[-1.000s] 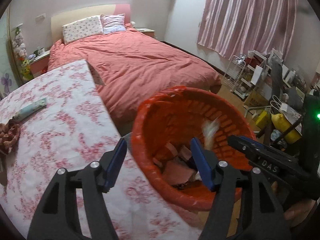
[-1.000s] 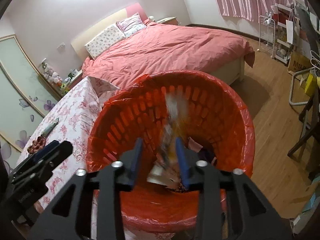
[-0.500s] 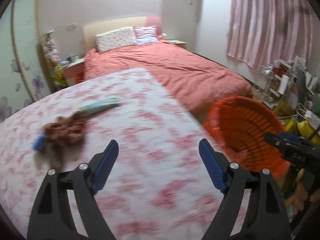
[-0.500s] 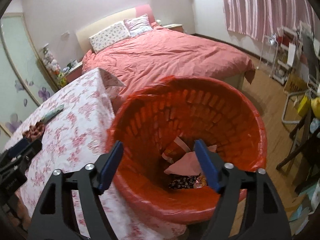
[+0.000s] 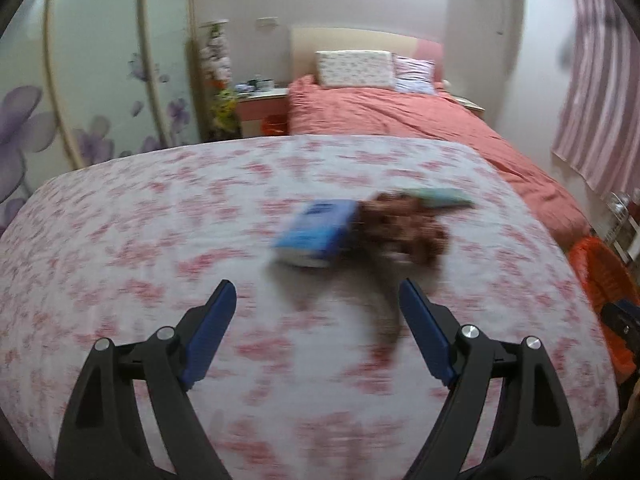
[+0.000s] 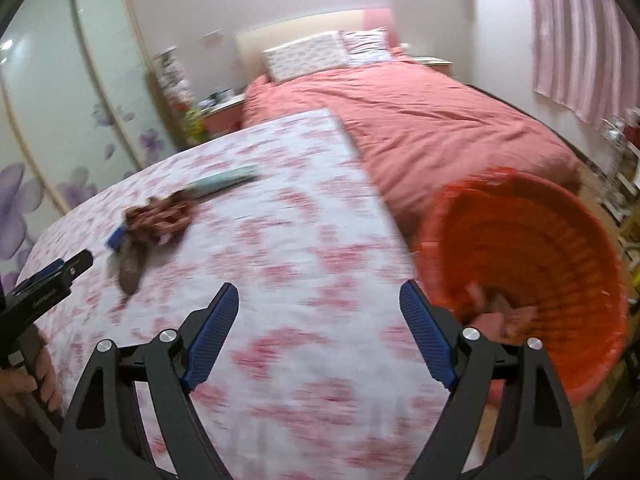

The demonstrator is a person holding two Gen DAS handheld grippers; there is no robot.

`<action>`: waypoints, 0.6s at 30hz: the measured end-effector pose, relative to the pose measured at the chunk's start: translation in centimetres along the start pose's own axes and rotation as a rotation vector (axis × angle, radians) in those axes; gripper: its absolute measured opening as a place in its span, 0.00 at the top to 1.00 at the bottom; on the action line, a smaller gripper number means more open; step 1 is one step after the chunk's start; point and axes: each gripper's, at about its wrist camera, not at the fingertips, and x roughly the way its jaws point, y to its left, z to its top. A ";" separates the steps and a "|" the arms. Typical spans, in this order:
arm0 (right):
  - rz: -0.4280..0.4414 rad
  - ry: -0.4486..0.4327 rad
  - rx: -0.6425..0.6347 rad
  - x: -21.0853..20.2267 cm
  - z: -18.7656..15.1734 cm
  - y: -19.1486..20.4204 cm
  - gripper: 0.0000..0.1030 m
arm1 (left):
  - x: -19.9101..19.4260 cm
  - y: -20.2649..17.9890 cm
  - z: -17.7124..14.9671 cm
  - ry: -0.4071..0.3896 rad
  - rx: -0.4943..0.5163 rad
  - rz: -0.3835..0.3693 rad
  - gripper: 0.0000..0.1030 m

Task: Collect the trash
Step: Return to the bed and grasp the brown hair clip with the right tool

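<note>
On the floral table lie a blue packet, a crumpled brown wrapper and a teal tube, all blurred. My left gripper is open and empty, just short of the blue packet. My right gripper is open and empty over the table, left of the orange bin, which holds scraps. The brown wrapper, the teal tube and the left gripper also show in the right wrist view.
A bed with a red cover stands beyond the table. A nightstand with clutter and a sliding wardrobe are at the back left. Pink curtains hang at the right. The bin sits at the table's right edge.
Both grippers have swung left from the bin toward the table. My right gripper dropped its wrapper into the bin and opened. The items on the table are now nearer my left gripper.
</note>
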 end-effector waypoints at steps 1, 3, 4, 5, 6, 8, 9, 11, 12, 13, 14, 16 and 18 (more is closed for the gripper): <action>0.015 0.005 -0.007 0.3 0.1 0.9 0.22 | 0.0 1.2 0.0 -0.001 -0.008 0.016 0.20; 0.055 0.017 -0.023 1.2 0.2 3.1 0.25 | 0.0 3.0 -0.2 -0.002 -0.022 0.037 0.19; 0.076 0.024 -0.032 1.8 0.2 4.3 0.26 | 0.0 4.0 -0.3 -0.001 -0.032 0.048 0.18; 0.095 0.030 -0.041 2.3 0.3 5.7 0.26 | 0.0 4.8 -0.4 0.001 -0.040 0.056 0.17; 0.115 0.035 -0.051 2.9 0.3 7.0 0.26 | 0.2 5.7 -0.5 0.004 -0.049 0.064 0.17; 0.143 0.045 -0.063 3.7 0.4 8.8 0.28 | 0.6 7.4 -0.7 0.015 -0.068 0.082 0.16; 0.163 0.053 -0.070 4.3 0.4 10.1 0.29 | 0.7 7.9 -0.7 0.019 -0.075 0.086 0.15; 0.179 0.061 -0.081 5.1 0.3 11.8 0.30 | 1.0 9.1 -0.9 0.026 -0.093 0.098 0.14; 0.182 0.064 -0.088 5.5 0.4 12.6 0.31 | 1.2 9.8 -1.0 0.030 -0.102 0.104 0.13; 0.183 0.068 -0.099 6.1 0.4 13.7 0.32 | 1.4 10.5 -1.0 0.033 -0.111 0.109 0.13; 0.178 0.073 -0.111 6.7 0.5 14.6 0.33 | 1.5 11.1 -1.1 0.036 -0.118 0.116 0.13; 0.165 0.082 -0.126 7.6 0.6 15.7 0.37 | 1.8 11.9 -1.2 0.040 -0.126 0.125 0.12; 0.149 0.091 -0.131 8.6 1.0 16.4 0.42 | 2.1 12.8 -1.2 0.046 -0.136 0.127 0.12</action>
